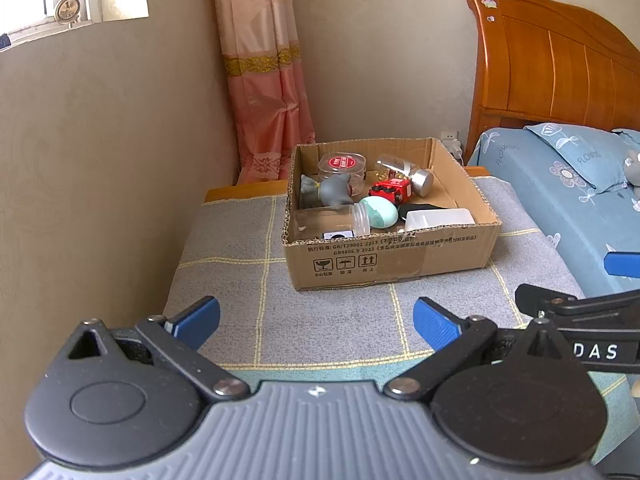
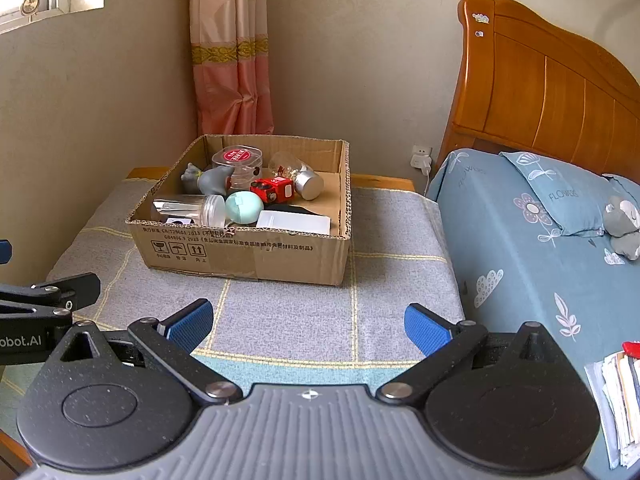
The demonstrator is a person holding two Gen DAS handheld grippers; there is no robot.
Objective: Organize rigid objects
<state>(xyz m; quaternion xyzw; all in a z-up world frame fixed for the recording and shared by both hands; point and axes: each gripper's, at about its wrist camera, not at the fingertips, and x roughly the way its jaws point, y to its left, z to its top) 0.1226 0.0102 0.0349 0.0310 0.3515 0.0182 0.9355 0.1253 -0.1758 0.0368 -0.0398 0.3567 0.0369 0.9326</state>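
In the left wrist view the left gripper (image 1: pixel 316 322) hung low over the grey mat (image 1: pixel 240 280), its blue fingers spread wide with nothing between them. The box (image 1: pixel 396 260) sat ahead on the mat, well apart from the fingers, and already held the rigid things: a clear jar (image 1: pixel 342 166), a grey toy (image 1: pixel 334 190), a red car (image 1: pixel 390 191), a green egg (image 1: pixel 380 210), a silver-capped bottle (image 1: pixel 404 172), a lying clear tube (image 1: pixel 332 222) and a white case (image 1: pixel 438 218). The mat around the box looked bare, so the sorting seemed either done or not yet started; any next move would call for a reach forward into the box and a pick among crowded items. This view also caught the right tool's arm at the right edge. In the right wrist view the right gripper (image 2: pixel 308 326) was likewise spread and empty, near the mat's front. It alone showed the box's right wall from outside, a stuffed toy (image 2: pixel 622 220) on the bed (image 2: pixel 520 272), and a paper stack (image 2: pixel 618 396) at the lower right.
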